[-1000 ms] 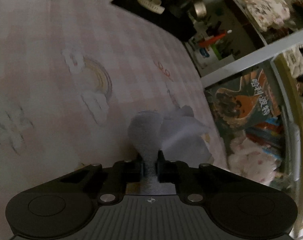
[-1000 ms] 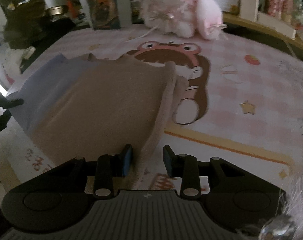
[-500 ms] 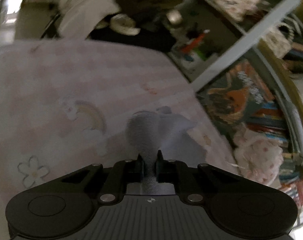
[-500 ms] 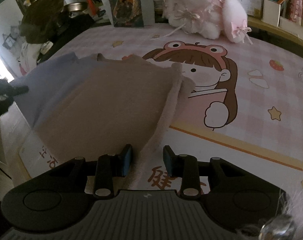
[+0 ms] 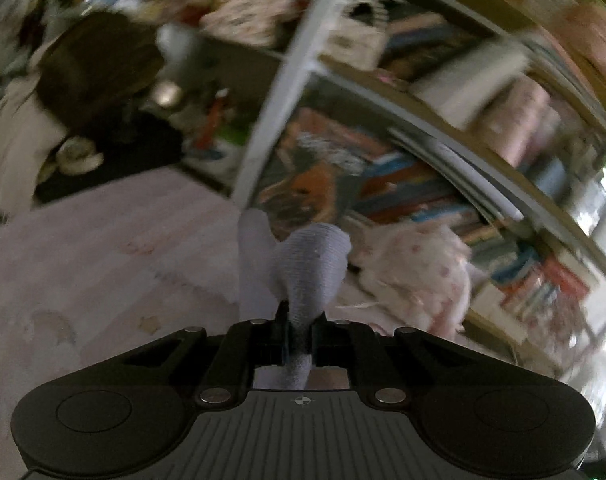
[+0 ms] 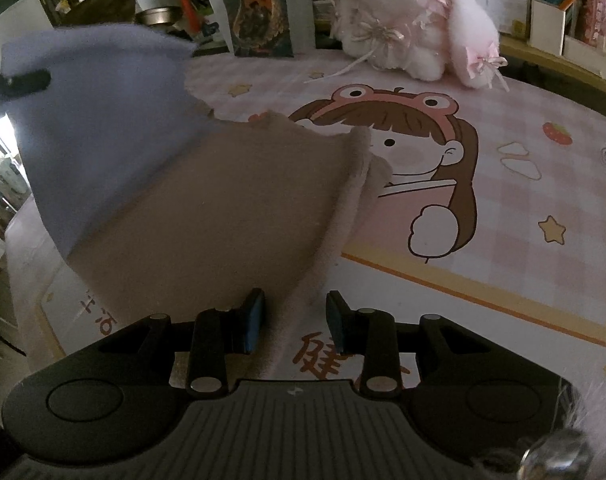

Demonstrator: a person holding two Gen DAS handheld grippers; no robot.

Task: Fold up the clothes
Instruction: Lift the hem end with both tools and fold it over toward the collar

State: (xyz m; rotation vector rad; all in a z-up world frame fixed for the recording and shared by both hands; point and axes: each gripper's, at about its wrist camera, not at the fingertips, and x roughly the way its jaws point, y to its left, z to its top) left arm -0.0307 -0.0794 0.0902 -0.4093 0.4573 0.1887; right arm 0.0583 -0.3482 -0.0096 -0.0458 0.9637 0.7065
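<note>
**Garment corner held aloft above cartoon-print desk**

While its beige half lies on the pink checked desk (image 6: 515, 92), the two-tone garment (image 6: 207, 208) rises at its pale blue end toward the upper left of the right wrist view, that blue part blurred. The left gripper (image 5: 300, 334) has its fingers closed tight on a bunched blue fold (image 5: 309, 268), which bulges forward past the tips and also hangs below them. Seen from the right wrist camera, the same gripper appears only as a dark tip at the far left edge, against the blue cloth. The right gripper (image 6: 295, 322) hovers over the garment's near beige edge with its fingers apart; one blue pad (image 6: 254, 322) lies against the cloth and the hem passes between the two, the other pad clear of it. Printed on the desk beside the garment is a cartoon girl in a frog headband (image 6: 403, 128). A white and pink plush rabbit (image 6: 415, 28) sits at the desk's far edge, before shelves of books (image 5: 423, 196) that are heavily blurred in the left view
</note>
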